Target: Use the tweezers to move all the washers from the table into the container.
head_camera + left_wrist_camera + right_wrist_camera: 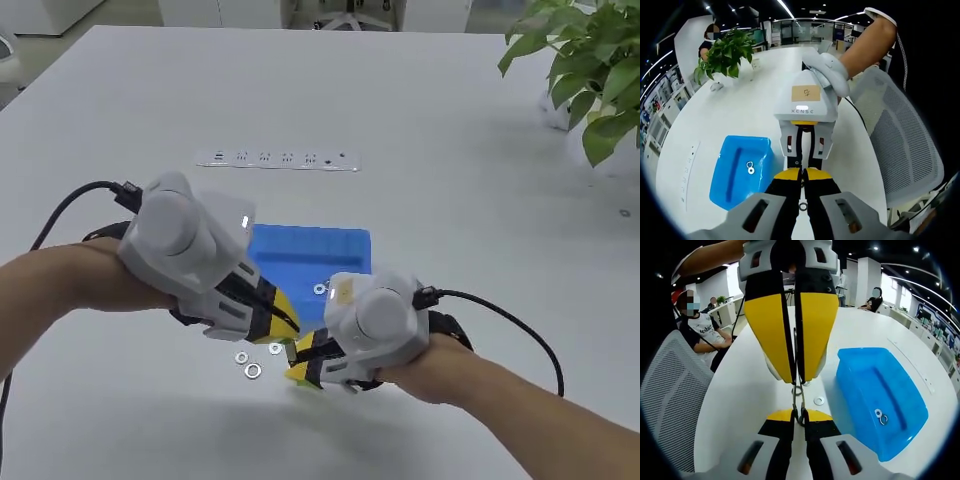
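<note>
Between the two grippers, which meet nose to nose, the thin tweezers (800,407) run lengthwise from the right gripper (799,419) into the left gripper (802,176). Both sets of jaws are pinched narrow on them, hiding the tips. Loose washers (818,400) lie just beside on the bench (740,405). Farther off, the blue container (905,390) holds washers too, with open bench beyond it up to a power strip (277,160).
</note>
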Action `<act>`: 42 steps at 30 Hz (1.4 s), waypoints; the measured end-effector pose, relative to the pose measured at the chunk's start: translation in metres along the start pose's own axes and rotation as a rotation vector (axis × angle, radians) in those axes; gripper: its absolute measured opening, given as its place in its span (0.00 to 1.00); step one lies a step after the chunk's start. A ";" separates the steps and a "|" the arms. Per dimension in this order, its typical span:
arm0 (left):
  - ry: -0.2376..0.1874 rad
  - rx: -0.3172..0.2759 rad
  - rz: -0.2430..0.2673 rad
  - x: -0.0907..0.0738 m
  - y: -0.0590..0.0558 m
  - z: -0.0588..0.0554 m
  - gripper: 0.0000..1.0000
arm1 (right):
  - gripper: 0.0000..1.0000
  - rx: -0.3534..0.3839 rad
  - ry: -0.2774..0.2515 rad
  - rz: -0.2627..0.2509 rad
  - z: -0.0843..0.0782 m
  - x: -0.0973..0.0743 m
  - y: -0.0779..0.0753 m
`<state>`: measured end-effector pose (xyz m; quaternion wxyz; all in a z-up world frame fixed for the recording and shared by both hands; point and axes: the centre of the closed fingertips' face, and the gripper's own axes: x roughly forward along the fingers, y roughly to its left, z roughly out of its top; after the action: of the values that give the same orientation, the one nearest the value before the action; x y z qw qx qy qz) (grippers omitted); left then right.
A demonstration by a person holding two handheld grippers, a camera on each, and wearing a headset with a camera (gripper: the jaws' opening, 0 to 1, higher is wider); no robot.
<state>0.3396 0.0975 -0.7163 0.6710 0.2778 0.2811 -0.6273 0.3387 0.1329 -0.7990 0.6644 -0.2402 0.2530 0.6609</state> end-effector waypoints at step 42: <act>-0.030 0.051 0.039 -0.039 0.002 0.037 0.05 | 0.09 -0.068 0.006 -0.041 0.040 -0.036 -0.005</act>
<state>0.3401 0.0977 -0.6624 0.6801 0.2907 0.2496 -0.6250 0.3445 0.1322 -0.7453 0.6685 -0.2695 0.2274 0.6548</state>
